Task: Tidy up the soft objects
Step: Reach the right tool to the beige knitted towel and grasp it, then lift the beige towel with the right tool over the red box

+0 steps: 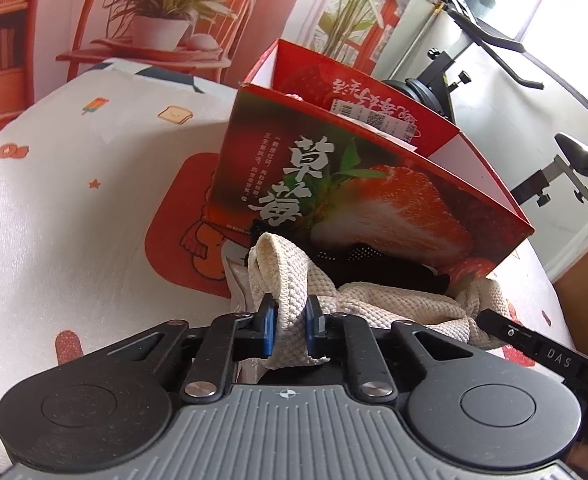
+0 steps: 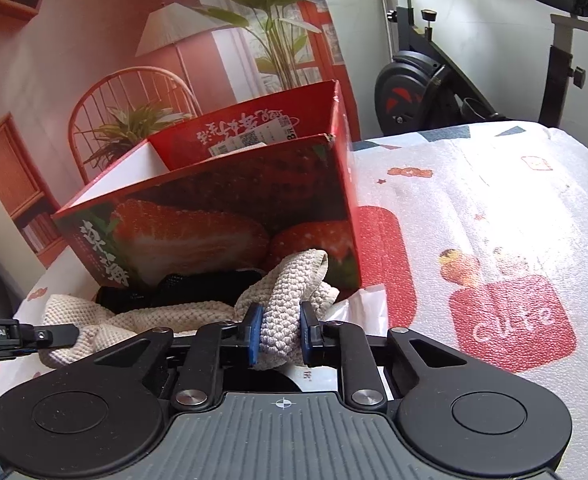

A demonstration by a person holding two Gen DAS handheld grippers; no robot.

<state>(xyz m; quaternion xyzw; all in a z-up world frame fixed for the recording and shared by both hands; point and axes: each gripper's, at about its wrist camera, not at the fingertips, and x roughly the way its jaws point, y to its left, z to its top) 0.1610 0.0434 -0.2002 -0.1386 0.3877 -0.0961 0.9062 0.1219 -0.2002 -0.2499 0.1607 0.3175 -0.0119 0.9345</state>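
Cream towel (image 1: 294, 304) is clamped at both ends by your left gripper (image 1: 290, 320) and right gripper (image 2: 279, 328); lift evenly, clearing the strawberry box (image 1: 354, 184).

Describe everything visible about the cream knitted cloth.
The cream knitted cloth is a thick, waffle-textured fabric, crumpled on the printed table cover in front of the strawberry box. A black garment lies against it. The left gripper and right gripper each pinch a raised fold between blue pads.

Home room, exercise bike (image 2: 434, 76), cartoon-print bedding (image 2: 494, 220), room-scene backdrop (image 2: 94, 40)
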